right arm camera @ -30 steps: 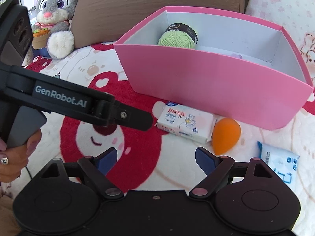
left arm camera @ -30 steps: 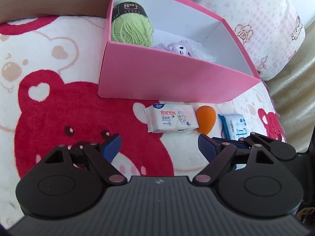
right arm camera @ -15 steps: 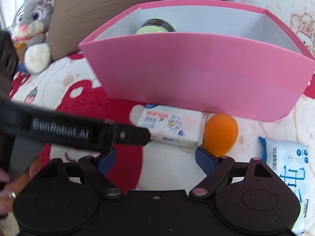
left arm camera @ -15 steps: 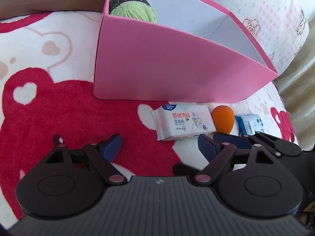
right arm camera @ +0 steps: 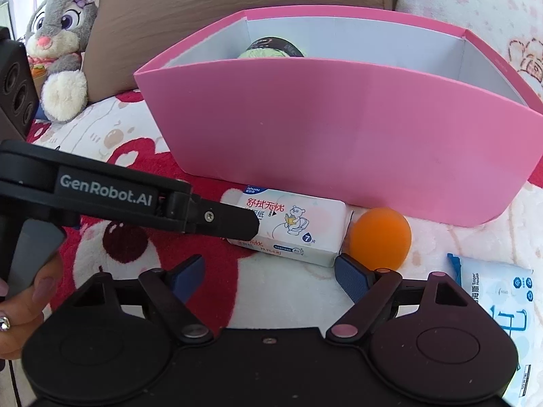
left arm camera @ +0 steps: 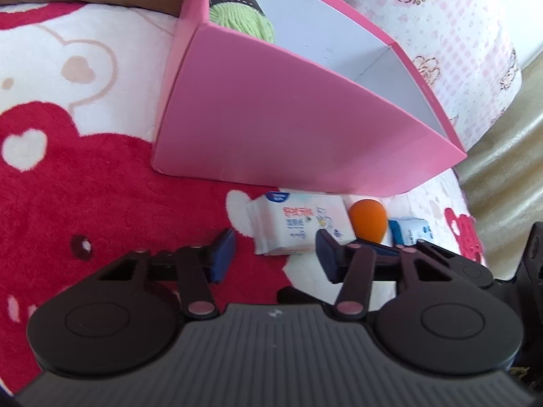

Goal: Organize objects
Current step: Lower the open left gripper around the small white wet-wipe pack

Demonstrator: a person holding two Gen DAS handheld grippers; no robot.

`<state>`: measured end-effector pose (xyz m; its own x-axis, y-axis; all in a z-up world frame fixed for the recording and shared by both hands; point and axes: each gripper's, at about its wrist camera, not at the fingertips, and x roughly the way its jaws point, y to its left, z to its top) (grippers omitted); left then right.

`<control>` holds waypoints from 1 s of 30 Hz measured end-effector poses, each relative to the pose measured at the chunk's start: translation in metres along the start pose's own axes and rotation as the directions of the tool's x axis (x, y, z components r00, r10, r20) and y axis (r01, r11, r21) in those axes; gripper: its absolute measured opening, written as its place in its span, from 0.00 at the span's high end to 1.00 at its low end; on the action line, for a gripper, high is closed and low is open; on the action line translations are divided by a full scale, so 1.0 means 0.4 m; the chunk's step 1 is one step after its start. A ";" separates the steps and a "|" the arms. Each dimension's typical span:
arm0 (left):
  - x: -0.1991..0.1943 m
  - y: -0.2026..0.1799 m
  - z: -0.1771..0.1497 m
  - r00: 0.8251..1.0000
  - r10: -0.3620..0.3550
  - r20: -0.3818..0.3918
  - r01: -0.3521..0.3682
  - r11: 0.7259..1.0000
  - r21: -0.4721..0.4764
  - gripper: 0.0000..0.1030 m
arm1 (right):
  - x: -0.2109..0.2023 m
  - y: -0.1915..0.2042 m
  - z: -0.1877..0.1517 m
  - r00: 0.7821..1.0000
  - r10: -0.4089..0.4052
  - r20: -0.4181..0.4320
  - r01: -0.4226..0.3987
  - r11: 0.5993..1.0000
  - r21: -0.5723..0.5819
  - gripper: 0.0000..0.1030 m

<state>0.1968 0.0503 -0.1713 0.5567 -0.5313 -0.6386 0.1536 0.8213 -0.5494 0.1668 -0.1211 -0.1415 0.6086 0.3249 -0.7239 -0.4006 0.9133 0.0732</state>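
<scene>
A white tissue pack (left arm camera: pixel 298 224) (right arm camera: pixel 298 224) lies on the blanket in front of the pink box (left arm camera: pixel 288 129) (right arm camera: pixel 339 142). My left gripper (left arm camera: pixel 275 256) is low over the blanket and its jaws are closing with the pack between them. A small gap still shows at the left pad. From the right wrist view, one of its fingers (right arm camera: pixel 234 218) overlaps the pack's left end. My right gripper (right arm camera: pixel 269 271) stands open just short of the pack, with nothing between its fingers. An orange sponge (right arm camera: pixel 380 237) and a blue-white wipes pack (right arm camera: pixel 495 291) lie to the right. Green yarn (left arm camera: pixel 244 23) sits inside the box.
A red-and-white bear blanket (left arm camera: pixel 85 203) covers the surface. A grey plush rabbit (right arm camera: pixel 61 34) and a brown cushion (right arm camera: pixel 237 0) stand behind the box, and a pink patterned pillow (left arm camera: pixel 458 34) is at the right. A person's hand (right arm camera: pixel 20 305) holds the left gripper's handle.
Both grippers have sunk toward the items in front of the box. The left gripper's jaws have narrowed around the tissue pack. The right gripper's jaws stay wide.
</scene>
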 end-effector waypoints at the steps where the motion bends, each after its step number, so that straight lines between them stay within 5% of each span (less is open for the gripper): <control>1: 0.003 0.001 -0.001 1.000 -0.016 -0.006 0.016 1.000 -0.007 0.56 | 0.000 0.004 0.000 1.000 0.007 -0.001 -0.007 1.000 -0.006 0.16; 15: -0.005 -0.011 -0.019 0.998 -0.007 -0.067 0.009 1.000 0.023 0.56 | -0.025 0.025 -0.013 0.998 0.059 0.006 -0.058 0.998 -0.022 0.15; 24: -0.059 -0.026 -0.054 0.980 0.010 -0.197 -0.012 1.000 -0.008 0.56 | -0.060 0.031 -0.064 0.991 0.133 -0.030 -0.134 0.991 -0.006 0.15; 30: -0.090 -0.020 -0.053 0.987 0.105 -0.125 -0.104 0.994 0.010 0.51 | -0.068 0.030 -0.073 0.993 0.115 -0.037 -0.115 0.993 -0.004 0.16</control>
<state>0.1582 0.0583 -0.1554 0.4637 -0.4640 -0.7548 0.1024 0.8743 -0.4745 0.1255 -0.1261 -0.1409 0.5332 0.4184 -0.7353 -0.4707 0.8689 0.1531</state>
